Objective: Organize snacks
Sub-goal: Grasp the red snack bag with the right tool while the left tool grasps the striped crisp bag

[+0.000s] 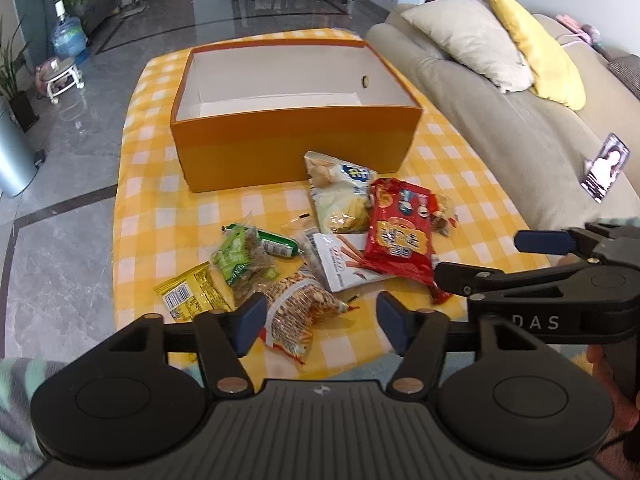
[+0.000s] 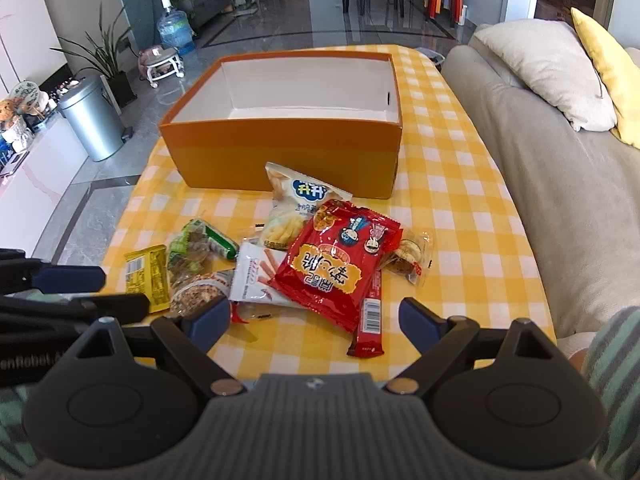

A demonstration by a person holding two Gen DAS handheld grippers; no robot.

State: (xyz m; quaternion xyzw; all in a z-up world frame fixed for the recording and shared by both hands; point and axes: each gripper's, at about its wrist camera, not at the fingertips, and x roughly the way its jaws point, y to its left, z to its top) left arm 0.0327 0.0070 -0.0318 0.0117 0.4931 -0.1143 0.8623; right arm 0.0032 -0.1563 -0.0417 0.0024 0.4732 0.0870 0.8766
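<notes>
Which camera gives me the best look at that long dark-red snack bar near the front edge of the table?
The right wrist view. There the red bar lies in full sight between the open right gripper fingers, barcode showing. In the left wrist view only its tip peeks out from under the big red packet, behind the right gripper's finger.

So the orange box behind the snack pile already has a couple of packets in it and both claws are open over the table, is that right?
Not quite. The orange box is empty: both wrist views show only its bare white inside, most clearly the right wrist view. All the snacks, such as the red packet, lie on the checked tablecloth in front of it. The rest holds: the left claw and the right claw are open.
</notes>
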